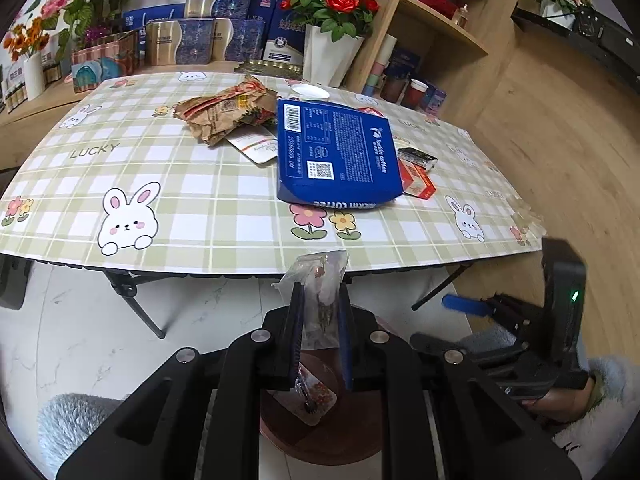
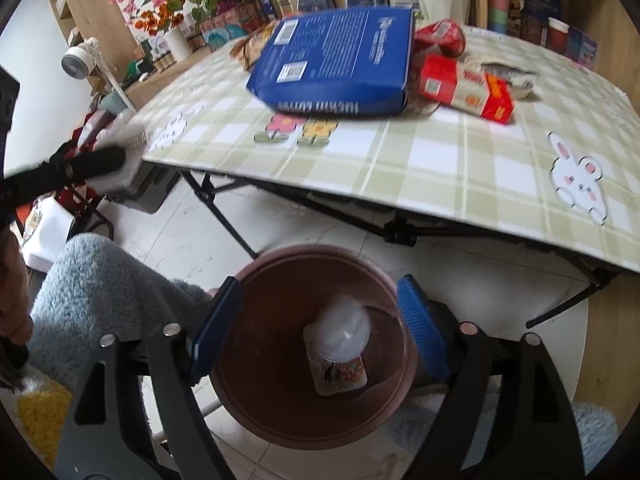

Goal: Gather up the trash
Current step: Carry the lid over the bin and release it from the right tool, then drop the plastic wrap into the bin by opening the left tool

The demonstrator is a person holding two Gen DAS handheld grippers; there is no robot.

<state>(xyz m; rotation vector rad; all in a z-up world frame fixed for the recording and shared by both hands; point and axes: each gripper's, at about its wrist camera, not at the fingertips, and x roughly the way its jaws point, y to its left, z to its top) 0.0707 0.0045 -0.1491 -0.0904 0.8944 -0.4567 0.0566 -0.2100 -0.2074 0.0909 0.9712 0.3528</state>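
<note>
My left gripper (image 1: 320, 300) is shut on a clear plastic wrapper (image 1: 320, 280) and holds it in front of the table's near edge, above a brown bin (image 1: 320, 436). My right gripper (image 2: 320, 308) is open and empty over the same brown bin (image 2: 280, 420), which holds a clear wrapper with a printed label (image 2: 338, 344). On the checked table (image 1: 200, 200) lie a blue coffee box (image 1: 336, 152), a crumpled brown paper bag (image 1: 224, 112), a red-and-white carton (image 2: 464, 84), a red can (image 2: 442, 36) and a white paper cup (image 1: 310, 91).
Boxes and flower pots (image 1: 332, 20) line the wall behind the table. A wooden shelf (image 1: 440, 20) stands at the right. The table has black folding legs (image 1: 136, 304) over a white marble floor. My grey fleece sleeve (image 2: 100, 288) is at the left.
</note>
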